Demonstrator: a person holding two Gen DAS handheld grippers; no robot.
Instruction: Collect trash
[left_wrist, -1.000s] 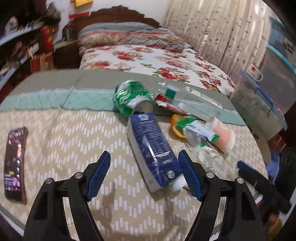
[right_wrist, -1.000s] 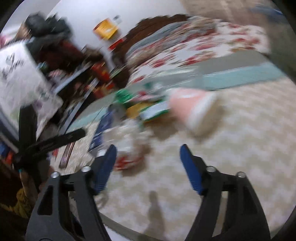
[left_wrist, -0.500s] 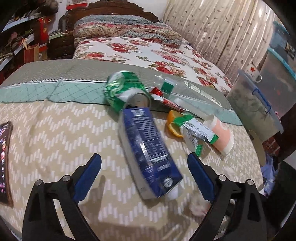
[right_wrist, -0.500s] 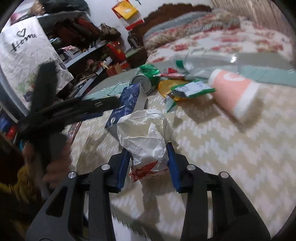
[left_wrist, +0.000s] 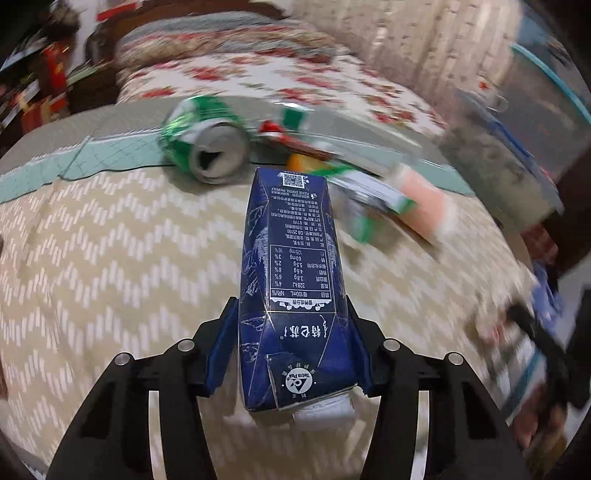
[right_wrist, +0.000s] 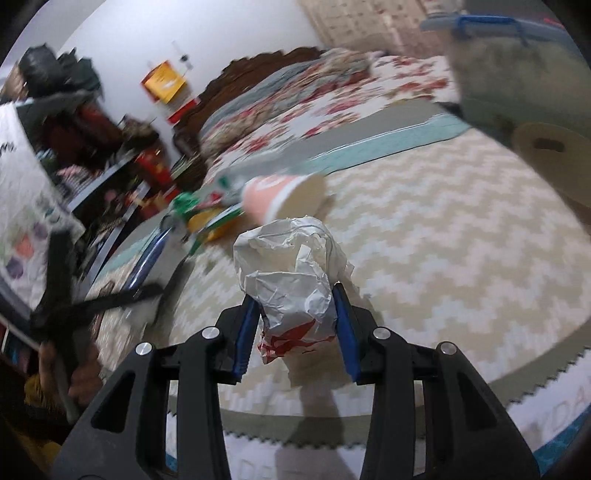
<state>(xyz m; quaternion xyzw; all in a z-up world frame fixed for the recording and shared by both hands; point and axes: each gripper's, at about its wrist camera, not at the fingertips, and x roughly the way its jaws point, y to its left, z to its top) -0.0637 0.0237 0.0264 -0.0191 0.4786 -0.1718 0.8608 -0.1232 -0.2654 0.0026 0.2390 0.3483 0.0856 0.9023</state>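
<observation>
Left wrist view: my left gripper (left_wrist: 291, 347) has just been closing, and its blue pads now press both sides of the dark blue milk carton (left_wrist: 291, 280), which juts forward over the zigzag tablecloth (left_wrist: 110, 258). My right gripper (right_wrist: 295, 325) is clamped on a crumpled white wrapper (right_wrist: 291, 280), raised off the cloth.

My hand-held grippers: black frames, blue pads.
Left hand-held gripper (left_wrist: 291, 343) and right hand-held gripper (right_wrist: 295, 321) alike: black arms with cut-out slots, two silver screws each side, ribbed blue pads (right_wrist: 245, 332).
</observation>
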